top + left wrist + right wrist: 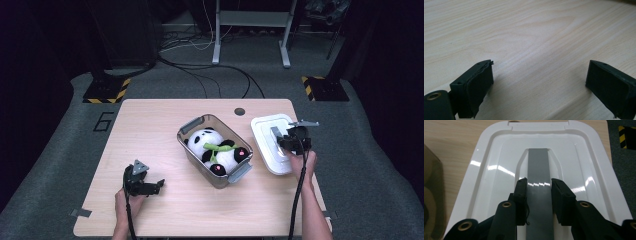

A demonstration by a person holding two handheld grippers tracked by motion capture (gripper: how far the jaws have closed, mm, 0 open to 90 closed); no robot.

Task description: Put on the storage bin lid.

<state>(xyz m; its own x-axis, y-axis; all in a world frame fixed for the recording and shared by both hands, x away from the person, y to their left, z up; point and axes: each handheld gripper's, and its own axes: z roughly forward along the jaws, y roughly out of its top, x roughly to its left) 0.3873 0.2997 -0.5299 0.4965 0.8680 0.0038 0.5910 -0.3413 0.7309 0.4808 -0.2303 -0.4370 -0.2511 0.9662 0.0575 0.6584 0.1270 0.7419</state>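
White glossy plastic lid [499,180] is sitting flat at the right end of the pale wooden bench [150,125], right tongs [539,186] clamping the grey strap handle [538,165] that runs down its middle. Both pads are pressing the strap edges square in the right gripper view, so the grip looks sound.

For a clean lift I'd say: keep it level, since one central strap lets the lid rock on its long axis. Carry it high enough to clear the box rim, then line the long sides up before lowering.

Target looks like the clear smoky plastic box with grey end latches [192,125], sitting just left of the lid, skewed to the bench edges. Lid will probably need a turn to match.

Likely snag: the black-and-white plush panda with green scarf [217,150] is filling the box, and I can't tell whether it's sitting proud of the rim. Latch at the near end [240,172] is splayed outward, fine for seating.

Left tongs [539,80] are resting wide open over bare bench at the near left, holding nothing, well apart from the box. Could be steadying it.
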